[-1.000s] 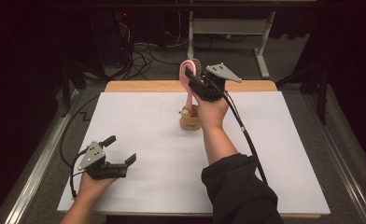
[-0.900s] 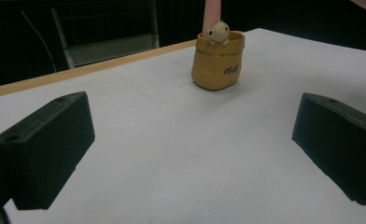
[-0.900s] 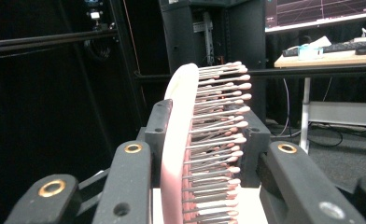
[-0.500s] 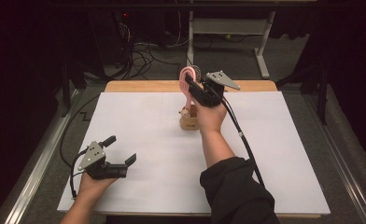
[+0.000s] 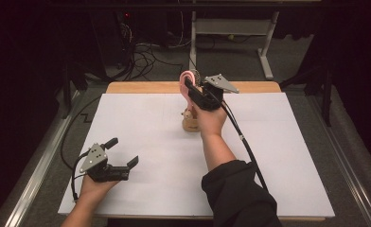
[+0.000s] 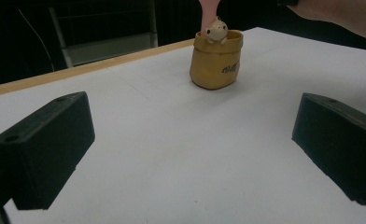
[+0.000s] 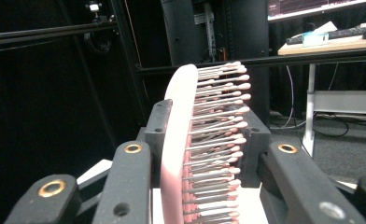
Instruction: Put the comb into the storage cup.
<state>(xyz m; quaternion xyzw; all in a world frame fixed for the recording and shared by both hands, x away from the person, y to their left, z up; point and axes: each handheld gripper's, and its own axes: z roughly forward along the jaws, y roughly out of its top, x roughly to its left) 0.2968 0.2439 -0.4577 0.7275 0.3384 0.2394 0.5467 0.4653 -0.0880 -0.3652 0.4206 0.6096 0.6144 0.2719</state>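
You have the pink hairbrush (image 7: 183, 154) clamped in your right gripper (image 5: 198, 92), now lifted higher above the small yellow pot (image 6: 216, 58) at the far middle of the bench (image 5: 278, 156). It looks freed, ready to carry away. Your left gripper (image 5: 122, 158) rests near left, jaws wide open and empty.

The brush (image 7: 190, 140) handle is cut off below the right gripper (image 7: 204, 172) jaws, and the holder's (image 6: 216, 58) lettering is too small to read.

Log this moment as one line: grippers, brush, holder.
right gripper: shut on brush, raised over holder | left gripper: open, idle near table's front left | holder: upright
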